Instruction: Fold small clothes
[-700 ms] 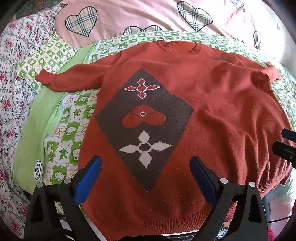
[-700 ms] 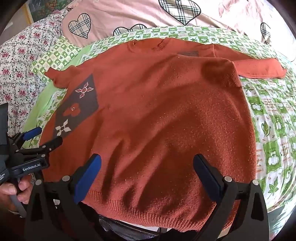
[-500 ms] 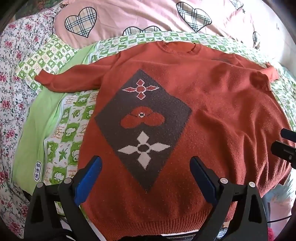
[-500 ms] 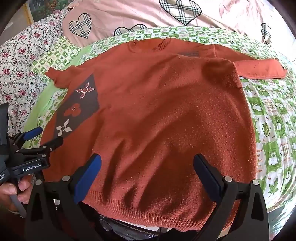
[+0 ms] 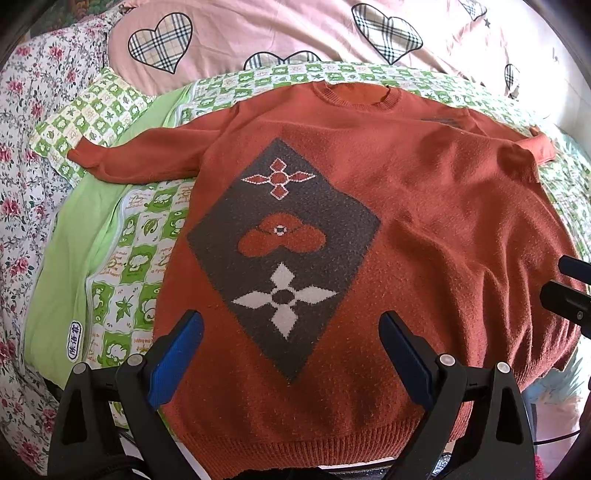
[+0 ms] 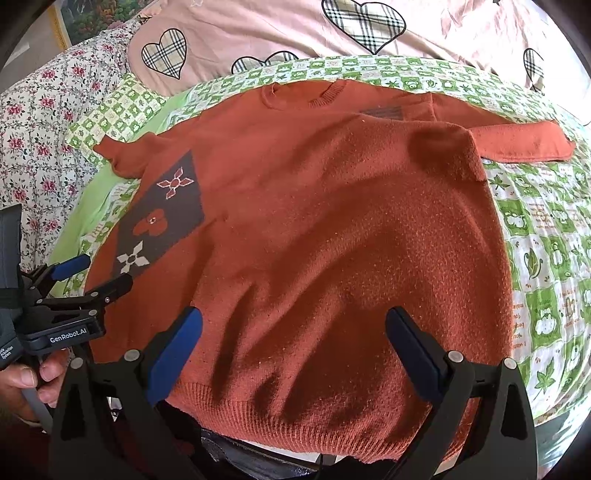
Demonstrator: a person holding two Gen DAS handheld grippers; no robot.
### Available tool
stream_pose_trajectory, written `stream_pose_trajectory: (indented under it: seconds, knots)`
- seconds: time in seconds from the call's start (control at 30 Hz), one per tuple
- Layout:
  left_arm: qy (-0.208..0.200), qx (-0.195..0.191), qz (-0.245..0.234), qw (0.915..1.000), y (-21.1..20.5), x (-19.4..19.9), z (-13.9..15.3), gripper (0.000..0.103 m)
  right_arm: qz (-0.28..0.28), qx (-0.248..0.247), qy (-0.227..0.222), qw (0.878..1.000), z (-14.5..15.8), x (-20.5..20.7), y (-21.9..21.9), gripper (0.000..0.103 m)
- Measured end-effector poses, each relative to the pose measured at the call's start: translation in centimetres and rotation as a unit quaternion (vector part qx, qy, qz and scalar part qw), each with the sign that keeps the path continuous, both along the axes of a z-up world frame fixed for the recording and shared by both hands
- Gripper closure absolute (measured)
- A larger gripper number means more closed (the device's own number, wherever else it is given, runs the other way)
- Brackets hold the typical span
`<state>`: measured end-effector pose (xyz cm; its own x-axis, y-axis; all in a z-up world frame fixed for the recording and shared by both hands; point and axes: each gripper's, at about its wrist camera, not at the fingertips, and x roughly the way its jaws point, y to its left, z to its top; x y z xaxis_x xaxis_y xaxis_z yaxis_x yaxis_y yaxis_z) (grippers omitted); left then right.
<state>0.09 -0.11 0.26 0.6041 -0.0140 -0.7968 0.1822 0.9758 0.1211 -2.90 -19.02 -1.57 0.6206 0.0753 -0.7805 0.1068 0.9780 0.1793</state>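
A rust-orange knitted sweater [image 5: 424, 229] lies flat, front up, on a bed, with a grey diamond panel [image 5: 284, 251] of flower motifs on its chest. Its sleeves spread to both sides; the hem hangs at the near edge. My left gripper [image 5: 291, 343] hovers open above the lower left part of the sweater, nothing between its blue pads. My right gripper [image 6: 293, 343] is open too, over the lower right part of the same sweater [image 6: 351, 240]. The left gripper [image 6: 92, 273] also shows at the right wrist view's left edge, held by a hand [image 6: 26, 384].
The sweater rests on a green-and-white checked blanket [image 5: 136, 266] with a plain green border. A pink quilt with plaid hearts [image 5: 258, 33] lies at the back, a floral sheet [image 5: 22, 184] to the left. The right gripper's tip [image 5: 569, 295] shows at the left wrist view's right edge.
Both grippers have barely shifted; the view has drifted slightly. The sweater lies as before and both pairs of jaws stay wide apart.
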Motion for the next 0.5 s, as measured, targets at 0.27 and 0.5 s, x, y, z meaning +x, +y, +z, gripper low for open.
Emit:
stream_pose_trajectory:
  seconds: [0.27,0.5]
  knots:
    - [-0.003,-0.004,0.000,1.0000,-0.16,-0.09,0.13,0.007,0.000,0.006,-0.012,1.000,0.25,-0.10,0.05,0.004]
    - [0.006,0.007,0.005,0.9999,-0.09,0.04,0.14,0.007,0.001,0.010,-0.020,1.000,0.31,-0.08,0.08,0.004]
